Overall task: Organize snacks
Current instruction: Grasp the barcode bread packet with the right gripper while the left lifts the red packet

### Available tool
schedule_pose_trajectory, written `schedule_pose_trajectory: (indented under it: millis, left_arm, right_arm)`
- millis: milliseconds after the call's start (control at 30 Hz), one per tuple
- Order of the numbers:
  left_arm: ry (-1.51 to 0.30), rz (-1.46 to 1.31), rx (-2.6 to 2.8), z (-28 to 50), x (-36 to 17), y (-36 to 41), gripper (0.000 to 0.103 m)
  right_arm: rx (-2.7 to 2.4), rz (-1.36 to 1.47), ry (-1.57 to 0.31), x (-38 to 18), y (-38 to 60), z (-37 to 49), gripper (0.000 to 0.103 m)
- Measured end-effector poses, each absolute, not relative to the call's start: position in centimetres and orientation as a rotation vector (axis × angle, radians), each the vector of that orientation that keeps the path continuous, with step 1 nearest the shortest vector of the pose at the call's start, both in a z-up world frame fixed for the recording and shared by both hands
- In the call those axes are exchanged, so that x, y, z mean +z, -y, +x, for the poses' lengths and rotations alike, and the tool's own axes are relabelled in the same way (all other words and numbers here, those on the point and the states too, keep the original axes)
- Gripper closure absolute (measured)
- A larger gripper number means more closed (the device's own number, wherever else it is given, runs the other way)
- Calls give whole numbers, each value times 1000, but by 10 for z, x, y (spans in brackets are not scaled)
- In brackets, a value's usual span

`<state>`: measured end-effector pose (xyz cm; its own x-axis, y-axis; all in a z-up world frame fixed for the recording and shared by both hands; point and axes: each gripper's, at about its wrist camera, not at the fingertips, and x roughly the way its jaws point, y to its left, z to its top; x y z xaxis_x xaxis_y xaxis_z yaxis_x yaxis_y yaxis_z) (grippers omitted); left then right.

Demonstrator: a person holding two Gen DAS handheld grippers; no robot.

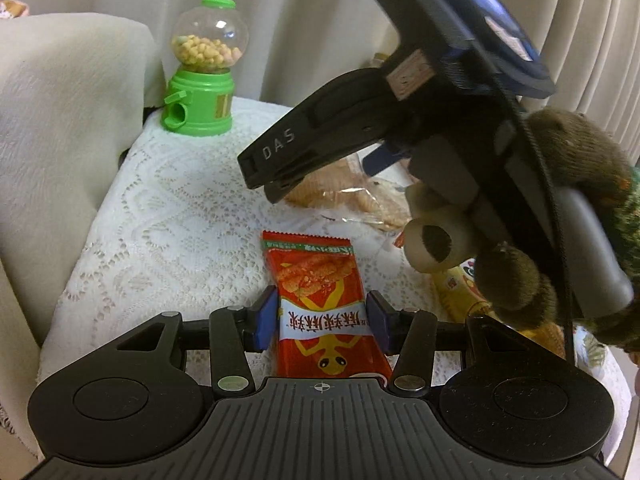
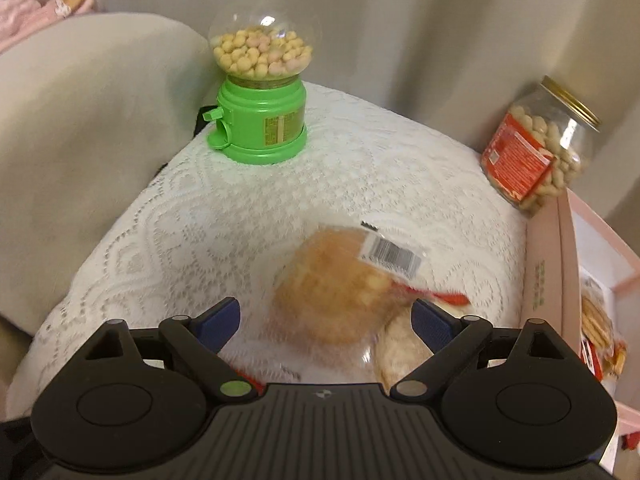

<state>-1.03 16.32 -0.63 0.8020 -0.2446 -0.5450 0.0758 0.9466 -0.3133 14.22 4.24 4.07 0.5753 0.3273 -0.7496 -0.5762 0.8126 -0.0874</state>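
In the left wrist view my left gripper (image 1: 322, 320) has its blue pads on both sides of a red snack packet (image 1: 322, 304) that lies on the lace cloth (image 1: 168, 216). The right gripper's body (image 1: 360, 120) hangs above a clear bag of pastries (image 1: 352, 196). In the right wrist view my right gripper (image 2: 326, 318) is open wide, its fingers either side of that bag of pastries (image 2: 340, 284), which lies on the cloth with a barcode label on top. A yellow packet (image 1: 460, 288) lies at the right, partly hidden.
A green candy dispenser (image 2: 262, 80) stands at the back of the table. A jar of nuts (image 2: 536, 148) stands at the back right. A pink box (image 2: 560, 264) holding snacks is at the right edge. A cushioned seat (image 2: 80, 128) lies left.
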Motion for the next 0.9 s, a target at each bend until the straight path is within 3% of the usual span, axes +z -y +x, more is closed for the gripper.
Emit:
schedule_pose_trajectory:
  millis: [267, 567, 900]
  left_arm:
    - [-600, -304, -173, -12, -8, -166, 49]
    - [-593, -349, -187, -13, -9, -170, 49]
    - [-638, -161, -149, -10, -3, -137, 46]
  right_arm:
    - [601, -186, -890, 44, -10, 154, 48]
    - [626, -82, -906, 67, 76, 112, 50]
    - [434, -33, -899, 38, 193, 60, 50]
